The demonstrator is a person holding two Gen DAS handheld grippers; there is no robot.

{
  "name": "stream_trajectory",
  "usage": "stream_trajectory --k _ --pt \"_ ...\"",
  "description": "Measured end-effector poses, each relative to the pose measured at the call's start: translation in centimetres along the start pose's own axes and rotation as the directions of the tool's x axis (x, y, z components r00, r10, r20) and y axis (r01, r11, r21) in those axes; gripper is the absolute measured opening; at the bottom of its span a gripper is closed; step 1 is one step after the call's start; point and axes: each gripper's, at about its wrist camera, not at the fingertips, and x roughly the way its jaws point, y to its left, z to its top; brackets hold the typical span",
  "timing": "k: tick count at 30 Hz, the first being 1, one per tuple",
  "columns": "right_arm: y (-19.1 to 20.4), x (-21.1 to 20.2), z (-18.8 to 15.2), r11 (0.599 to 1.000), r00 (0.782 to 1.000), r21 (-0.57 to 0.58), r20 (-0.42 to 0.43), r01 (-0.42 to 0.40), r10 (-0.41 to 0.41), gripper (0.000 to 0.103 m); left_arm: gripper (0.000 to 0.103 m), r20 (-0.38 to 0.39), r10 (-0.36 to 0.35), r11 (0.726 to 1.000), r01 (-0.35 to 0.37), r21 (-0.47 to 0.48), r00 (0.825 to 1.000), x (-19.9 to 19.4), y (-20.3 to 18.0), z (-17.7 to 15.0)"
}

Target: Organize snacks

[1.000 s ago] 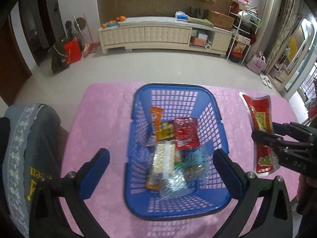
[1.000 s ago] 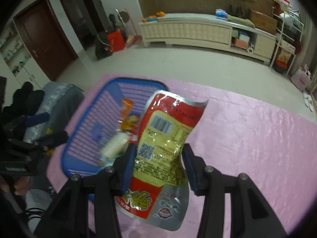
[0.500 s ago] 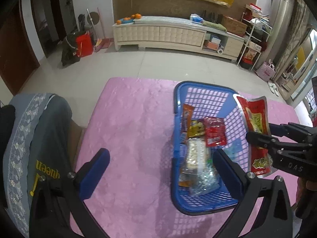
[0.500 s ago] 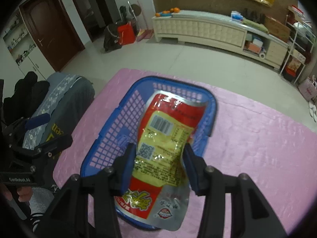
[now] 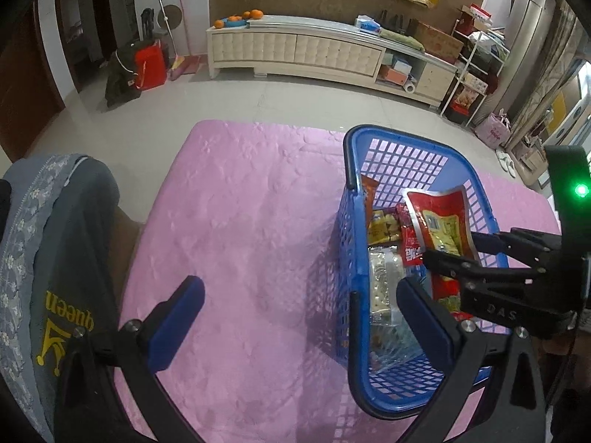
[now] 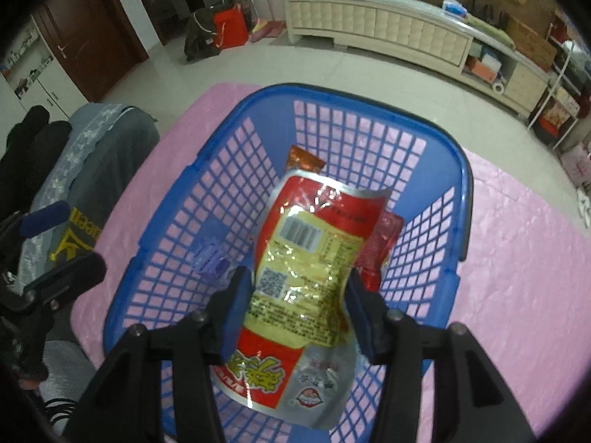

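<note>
A blue plastic basket stands on the pink tablecloth with several snack packets in it, among them an orange packet and a clear pack. My right gripper hangs over the basket's inside. A red and yellow snack pouch stands upright between its blue pads, which touch its edges while the jaws are opening. My left gripper is open and empty, straddling the basket's near left wall.
The pink tablecloth stretches to the left of the basket. A grey garment hangs over a chair at the table's left edge. Far back, across tiled floor, a white cabinet lines the wall.
The right gripper carried the pouch from beside the basket to over its inside and came lower. The left gripper shifted left, so the basket now lies at its right finger.
</note>
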Motion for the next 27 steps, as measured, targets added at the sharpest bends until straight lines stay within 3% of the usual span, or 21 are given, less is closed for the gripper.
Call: stream_trajectory --k 2,6,7,9,12,15,23,27 --pt "0.2 0.6 0.0 1.000 1.000 0.003 -0.009 0.007 -0.007 0.058 0.103 -0.003 0.000 1.000 0.000 -0.011 1.000 0.1 0.4 -0.1" --pt "0.5 0.7 -0.5 1.000 1.000 0.003 -0.003 0.031 -0.031 0.091 0.103 0.038 0.037 0.999 -0.037 -0.012 0.999 -0.9 0.5 -0.6" --pt "0.4 0.1 -0.8 0.999 0.999 0.003 0.018 0.050 -0.050 0.093 0.103 0.053 0.045 0.999 -0.045 -0.006 0.998 -1.3 0.4 -0.8" --pt "0.5 -1.1 -1.3 0.998 0.996 0.000 0.054 0.066 -0.066 0.093 0.103 0.077 0.044 0.999 -0.044 -0.005 0.996 -2.3 0.6 -1.5" --pt "0.2 -4.1 -2.8 1.000 0.993 0.020 0.118 0.024 -0.026 0.095 0.103 0.141 0.012 1.000 -0.011 -0.010 0.990 -4.6 0.2 -2.9" --pt "0.2 -7.1 -4.8 1.000 0.985 0.006 0.172 -0.006 0.005 0.097 0.103 0.209 0.011 0.999 -0.021 0.046 0.978 -7.1 -1.3 -4.6" --pt "0.2 -16.0 -12.8 0.996 0.941 0.054 0.330 0.066 -0.080 0.103 0.103 0.356 -0.017 0.996 -0.017 0.092 0.934 -14.6 -5.8 -10.3" --pt "0.1 -19.1 -16.3 0.990 0.913 0.096 0.384 0.106 -0.135 0.103 0.103 0.404 -0.033 0.998 0.010 0.061 0.914 -17.8 -7.3 -13.2"
